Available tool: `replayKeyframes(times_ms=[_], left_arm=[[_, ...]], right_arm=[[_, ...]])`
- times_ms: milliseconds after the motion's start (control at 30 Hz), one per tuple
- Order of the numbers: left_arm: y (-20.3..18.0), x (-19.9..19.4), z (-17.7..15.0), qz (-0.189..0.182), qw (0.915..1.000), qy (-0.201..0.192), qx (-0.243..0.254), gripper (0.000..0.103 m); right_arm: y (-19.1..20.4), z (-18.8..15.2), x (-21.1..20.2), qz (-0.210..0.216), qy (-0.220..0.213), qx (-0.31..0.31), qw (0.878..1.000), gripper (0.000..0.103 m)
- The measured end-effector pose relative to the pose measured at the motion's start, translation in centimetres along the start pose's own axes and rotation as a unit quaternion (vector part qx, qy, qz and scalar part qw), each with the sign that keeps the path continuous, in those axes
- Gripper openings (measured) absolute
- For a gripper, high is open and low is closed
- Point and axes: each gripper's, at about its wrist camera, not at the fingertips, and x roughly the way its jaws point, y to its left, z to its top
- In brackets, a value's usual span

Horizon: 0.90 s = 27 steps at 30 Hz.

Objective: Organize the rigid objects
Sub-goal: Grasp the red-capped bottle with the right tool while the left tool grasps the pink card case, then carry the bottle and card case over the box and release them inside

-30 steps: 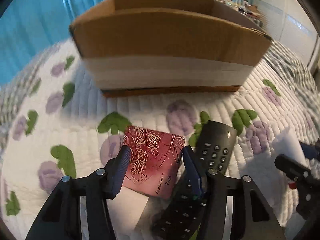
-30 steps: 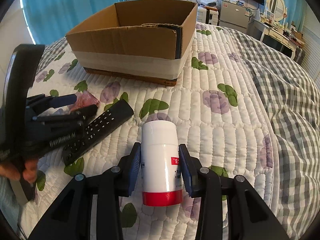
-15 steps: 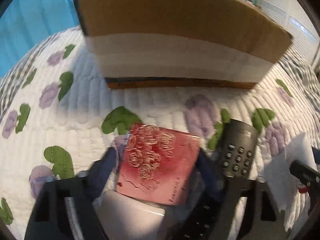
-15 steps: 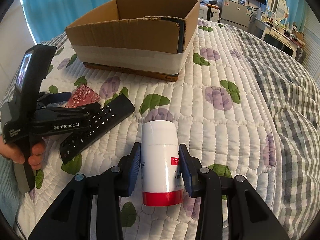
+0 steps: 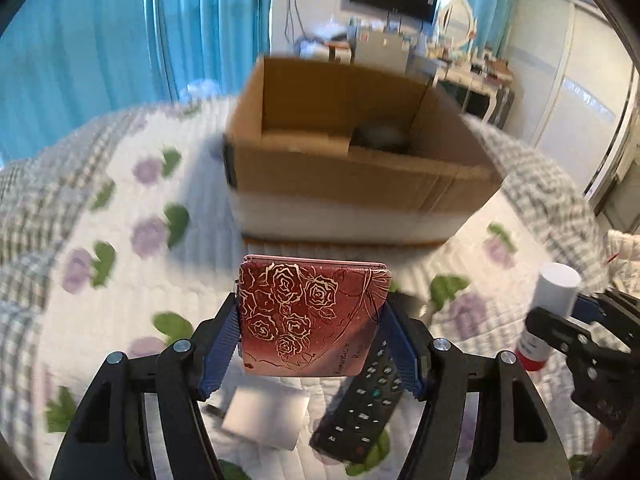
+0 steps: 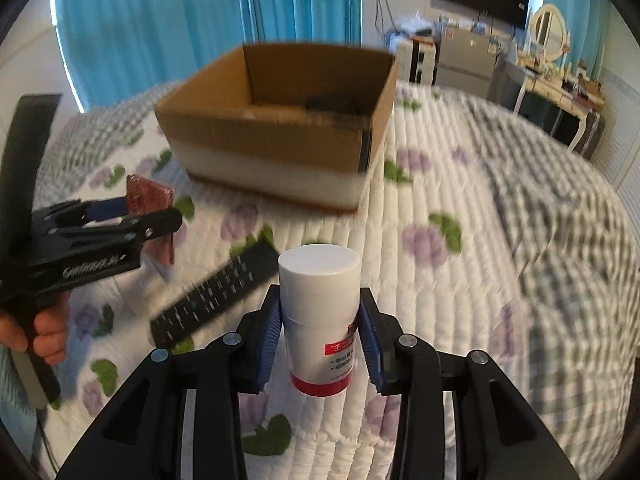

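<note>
While the red rose-patterned case (image 5: 310, 320) hangs clear of the quilt (image 5: 132, 288), the left wrist view suggests the step in hand is carrying it to the open cardboard box (image 5: 352, 184), and doing that well probably means lifting it above the near wall before moving forward, then letting go only once it is inside. The left gripper (image 5: 310, 332) is clamped on the case, one blue pad on each side edge, the case standing nearly upright with most of it beyond the fingertips; a black remote (image 5: 360, 404) and a white block (image 5: 264, 416) lie on the quilt below, and something grey, too blurred to name, sits in the box. From the right wrist view, the right gripper (image 6: 320, 332) grips a white bottle with a red band (image 6: 320, 320), the pads pressing its sides at mid-height, cap up and tilted slightly; it too looks lifted off the quilt. The box stands ahead and a little left, well apart, so the same rise-then-advance path seems sensible, keeping clear of the left gripper beside it.
</note>
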Motion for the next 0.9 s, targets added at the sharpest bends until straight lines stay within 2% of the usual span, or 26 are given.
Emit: replayKeyframes(times_ms=[100, 167, 267, 400, 467, 633, 733, 800, 900], left_arm=[[-0.1, -1.6, 2.6, -0.007, 0.9996, -0.027, -0.003, 0.069], [1.2, -2.3, 3.9, -0.013, 0.9991, -0.040, -0.005, 0.069], [0.5, -2.3, 6.8, -0.009, 0.9981, -0.060, 0.007, 0.069], [0.3, -0.9, 9.8, 0.008, 0.9971, -0.072, 0.022, 0.069], [0.6, 1.0, 11.6, 0.009, 0.9975, -0.067, 0.020, 0.069], [0.8, 6.1, 12.9, 0.021, 0.9986, -0.045, 0.018, 0.069], [1.1, 9.0, 13.1, 0.012, 0.9996, -0.023, 0.014, 0.069], [0.7, 10.0, 13.0, 0.021, 0.9991, -0.023, 0.029, 0.069], [0.9, 10.4, 12.6, -0.003, 0.9991, -0.036, 0.023, 0.069]], right_arm=[[0.4, 2.7, -2.0, -0.001, -0.030, -0.008, 1.000, 0.036], [0.7, 5.1, -3.1, -0.009, -0.050, -0.019, 0.999, 0.036], [0.9, 8.7, -3.9, -0.012, -0.073, -0.030, 0.997, 0.036], [0.8, 12.8, -3.2, -0.019, -0.091, -0.039, 0.995, 0.036], [0.4, 14.0, -2.2, -0.018, -0.093, -0.037, 0.995, 0.036], [-0.6, 15.5, 1.3, -0.023, -0.079, -0.036, 0.996, 0.036], [-1.1, 15.3, 3.5, -0.025, -0.065, -0.039, 0.997, 0.036], [-1.7, 15.2, 4.7, -0.025, -0.059, -0.037, 0.997, 0.036], [-2.3, 15.1, 5.8, -0.009, -0.054, -0.027, 0.998, 0.036]])
